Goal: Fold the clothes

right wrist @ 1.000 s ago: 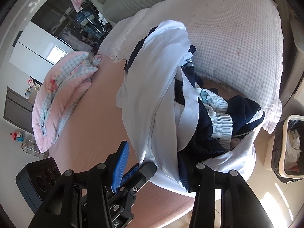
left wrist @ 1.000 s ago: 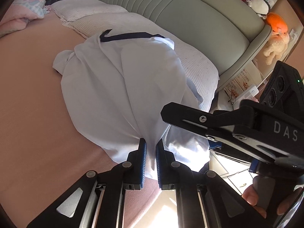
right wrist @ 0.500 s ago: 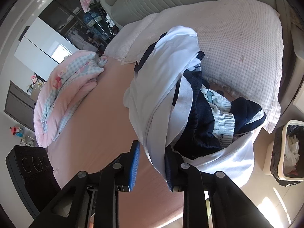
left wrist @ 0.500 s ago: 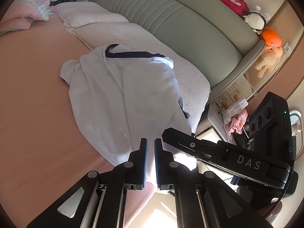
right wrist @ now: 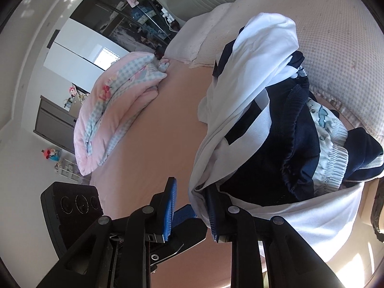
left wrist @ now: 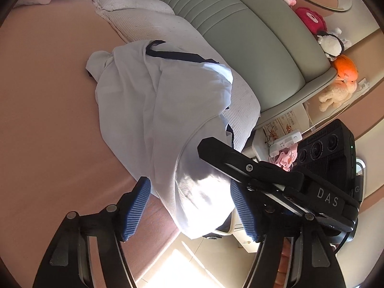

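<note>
Claws: left [left wrist: 189, 206] wide apart, right [right wrist: 192, 211] parted, w/ crumpled white shirt [left wrist: 168, 110] between.

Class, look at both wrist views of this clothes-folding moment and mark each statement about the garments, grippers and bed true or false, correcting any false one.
1. The left gripper is clamped shut on the white garment. False: its fingers stand wide apart, with cloth between them.
2. A folded pink checked quilt lies on the bed. True.
3. The white garment has a dark navy collar band. True.
4. The pile holds only white clothing. False: a navy garment lies in it too.
5. The right gripper is open. True.
</note>
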A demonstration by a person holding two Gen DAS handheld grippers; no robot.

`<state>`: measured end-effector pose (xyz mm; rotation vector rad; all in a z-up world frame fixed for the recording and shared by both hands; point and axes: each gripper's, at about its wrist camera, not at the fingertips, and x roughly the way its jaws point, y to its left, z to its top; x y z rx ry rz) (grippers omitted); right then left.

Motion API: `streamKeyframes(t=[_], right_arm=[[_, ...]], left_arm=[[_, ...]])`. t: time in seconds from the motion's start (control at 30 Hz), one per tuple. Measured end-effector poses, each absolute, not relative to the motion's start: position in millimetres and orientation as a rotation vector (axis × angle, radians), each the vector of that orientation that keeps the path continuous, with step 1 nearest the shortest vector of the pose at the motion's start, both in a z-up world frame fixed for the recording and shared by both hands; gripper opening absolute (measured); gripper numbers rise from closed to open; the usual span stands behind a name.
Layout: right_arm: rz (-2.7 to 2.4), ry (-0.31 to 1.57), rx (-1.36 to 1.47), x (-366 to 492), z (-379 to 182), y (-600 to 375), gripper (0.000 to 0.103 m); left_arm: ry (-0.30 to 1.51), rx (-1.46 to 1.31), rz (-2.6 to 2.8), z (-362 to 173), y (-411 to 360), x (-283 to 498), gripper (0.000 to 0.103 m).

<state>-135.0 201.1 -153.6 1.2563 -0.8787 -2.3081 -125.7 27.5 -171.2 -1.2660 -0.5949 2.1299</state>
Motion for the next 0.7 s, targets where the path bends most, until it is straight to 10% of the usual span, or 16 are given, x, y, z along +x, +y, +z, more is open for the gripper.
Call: streamKeyframes(t=[0.7], right_arm=[[-2.313, -0.639, 1.398, -133.6, -128.8, 186.4, 0.024]], left_arm=[[-0.426, -1.236, 2.199, -175.9, 46.3, -115.4, 0.074]])
